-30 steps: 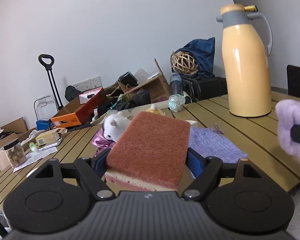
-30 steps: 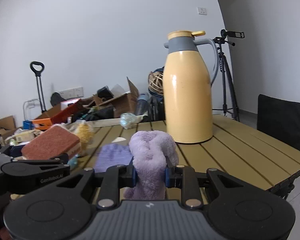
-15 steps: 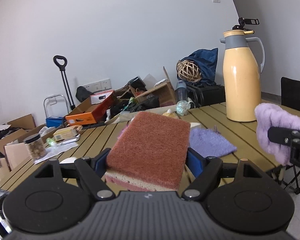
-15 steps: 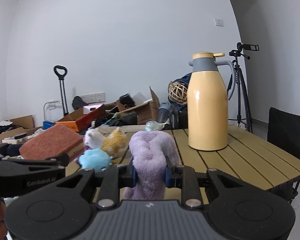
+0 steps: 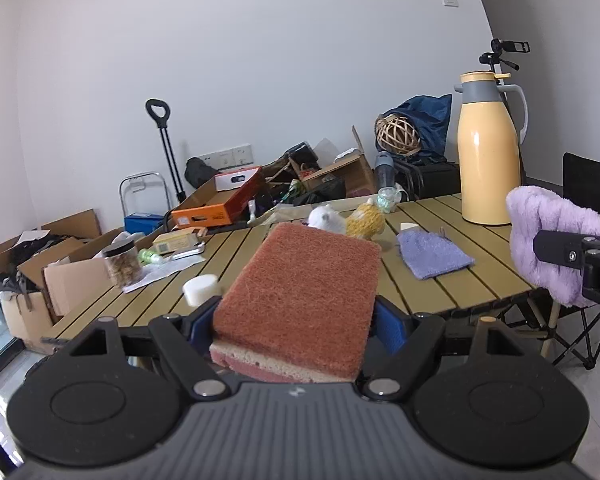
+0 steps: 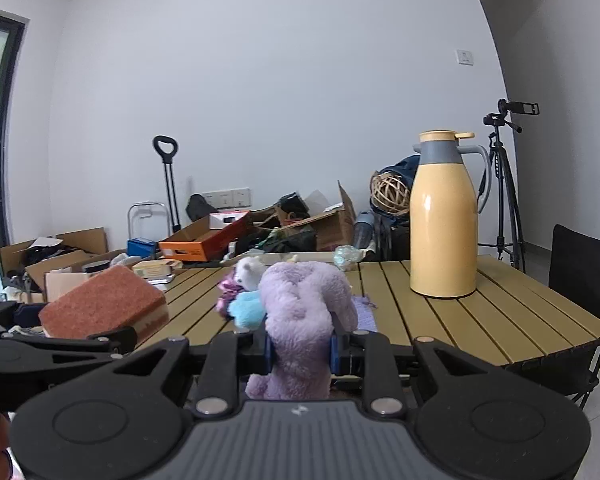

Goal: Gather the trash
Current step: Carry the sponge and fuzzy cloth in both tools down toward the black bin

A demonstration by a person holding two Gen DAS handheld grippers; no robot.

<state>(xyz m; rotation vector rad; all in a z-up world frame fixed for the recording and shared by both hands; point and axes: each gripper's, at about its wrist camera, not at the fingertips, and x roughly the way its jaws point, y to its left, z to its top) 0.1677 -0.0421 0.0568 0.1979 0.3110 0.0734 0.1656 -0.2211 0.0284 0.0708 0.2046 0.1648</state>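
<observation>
Clamping a rust-red sponge point(image 5: 300, 296) in the left gripper point(image 5: 296, 320) and a purple plush cloth point(image 6: 304, 320) in the right gripper point(image 6: 300, 350), short of the yellow thermos point(image 6: 444, 220) standing on the slatted table point(image 6: 500, 320).

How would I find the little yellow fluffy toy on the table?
Start at the tall yellow thermos jug standing on the slatted wooden table. Look left along the table's far edge, past the flat purple cloth, to two small plush toys side by side. The yellow fluffy toy is the mustard one; its neighbour, the white plush, is paler.
</observation>
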